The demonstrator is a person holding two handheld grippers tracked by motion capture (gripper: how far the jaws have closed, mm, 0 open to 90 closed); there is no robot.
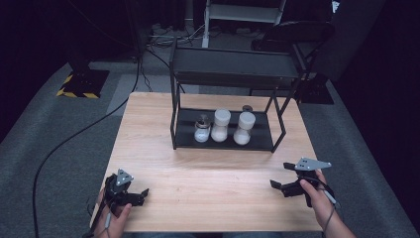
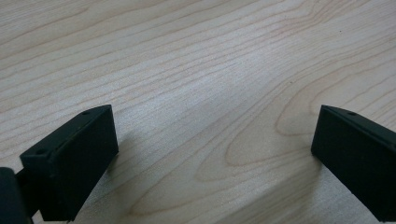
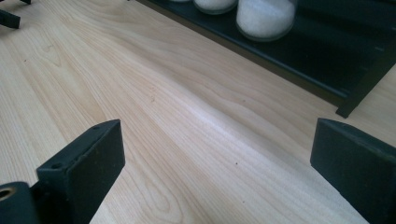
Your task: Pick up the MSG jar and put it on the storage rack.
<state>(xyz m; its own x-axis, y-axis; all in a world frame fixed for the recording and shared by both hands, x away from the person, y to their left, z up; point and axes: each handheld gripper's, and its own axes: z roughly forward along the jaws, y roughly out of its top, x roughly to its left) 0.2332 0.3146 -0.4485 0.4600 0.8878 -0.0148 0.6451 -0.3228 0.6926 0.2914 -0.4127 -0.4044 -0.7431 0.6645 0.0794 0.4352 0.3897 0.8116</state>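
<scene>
Both my claws sit at the near edge of the table (image 1: 148, 148), low over bare wood, because nothing has been picked up yet. My left claw (image 1: 141, 195) rests by the near-left corner, released, jaws spread wide with only grain between them in the left gripper view. My right claw (image 1: 285, 178) hovers near the right edge, also released and empty, angled toward the rack (image 1: 223, 145) so its camera catches the rack's lower shelf. Three shakers stand in a row on that shelf: a small one (image 1: 201, 129) at the left, a taller one (image 1: 221, 125) in the middle, another (image 1: 243, 128) at the right, nearest my right claw. I judge the right claw is set for the first reach.
</scene>
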